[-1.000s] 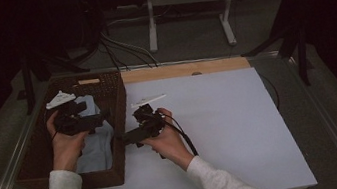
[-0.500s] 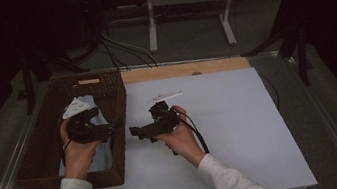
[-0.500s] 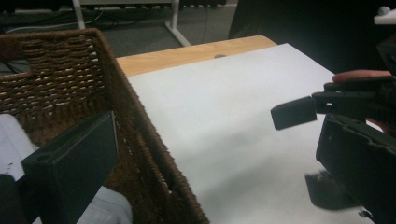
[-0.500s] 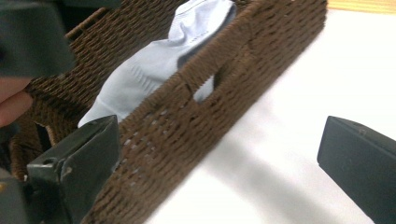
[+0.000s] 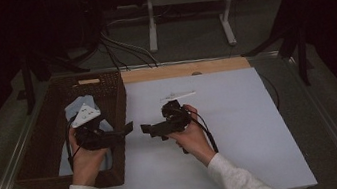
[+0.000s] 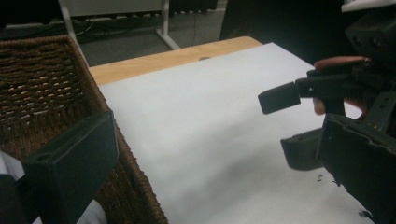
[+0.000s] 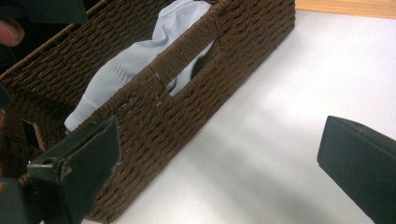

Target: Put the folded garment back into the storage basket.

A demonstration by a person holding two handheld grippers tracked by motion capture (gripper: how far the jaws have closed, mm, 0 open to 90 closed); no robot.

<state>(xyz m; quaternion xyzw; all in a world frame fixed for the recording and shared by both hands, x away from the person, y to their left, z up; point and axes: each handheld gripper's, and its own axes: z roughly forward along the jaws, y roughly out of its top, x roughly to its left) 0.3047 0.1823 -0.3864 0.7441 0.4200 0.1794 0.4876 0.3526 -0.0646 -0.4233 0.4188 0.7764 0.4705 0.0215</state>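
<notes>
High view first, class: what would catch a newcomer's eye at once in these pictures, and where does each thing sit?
The dark brown woven basket stands at the left edge of the white table sheet, with pale blue cloth lying inside it. In front of it, the left gripper and the right gripper face each other across the basket's right wall, both open and holding nothing.

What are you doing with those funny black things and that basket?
A person holds a black tool in each hand at a table covered by a white sheet. The left tool reaches across the rim of a brown wicker basket, and the right tool faces it over the sheet. Both tools are open and hold nothing. A pale blue cloth lies inside the basket, and nothing grips it right now.
</notes>
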